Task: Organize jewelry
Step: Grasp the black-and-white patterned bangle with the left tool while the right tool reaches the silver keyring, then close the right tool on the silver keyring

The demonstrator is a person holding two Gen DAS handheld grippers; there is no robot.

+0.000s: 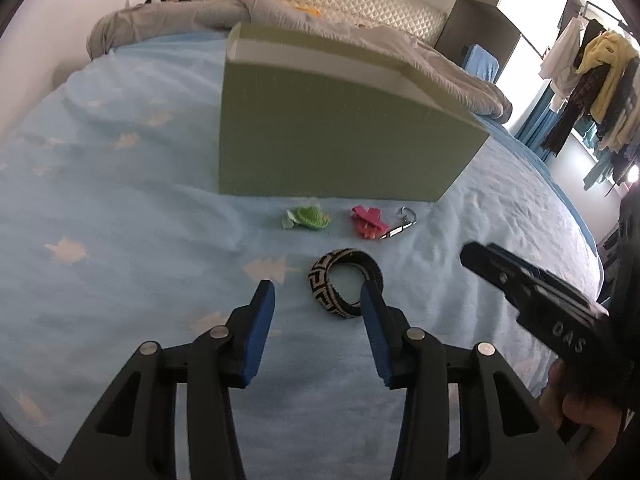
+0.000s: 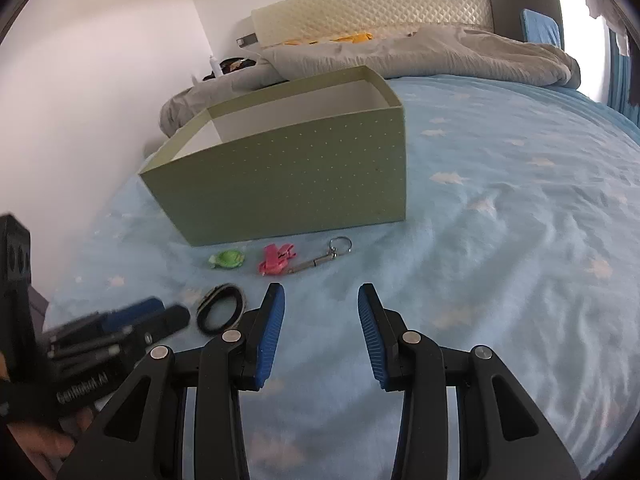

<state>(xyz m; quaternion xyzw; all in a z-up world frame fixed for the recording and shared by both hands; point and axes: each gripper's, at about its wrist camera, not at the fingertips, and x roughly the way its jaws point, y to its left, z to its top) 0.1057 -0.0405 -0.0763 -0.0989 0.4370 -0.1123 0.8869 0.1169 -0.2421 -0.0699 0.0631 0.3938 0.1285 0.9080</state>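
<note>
Both grippers, left [image 1: 318, 300] and right [image 2: 321, 304], hover with jaws apart. The woven bangle [image 1: 345, 287] lies on the rumpled bed [image 1: 120, 208] before the open cardboard box [image 2: 288, 184].

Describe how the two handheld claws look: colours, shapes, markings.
Both match: black plastic linkage arms with round silver pivot pins, each ending in two ribbed blue pads. The left claw shows white "GenRobot.AI" lettering on its body in the right wrist view. The right claw carries white letters "DAS". No cables or sleeves show.
</note>
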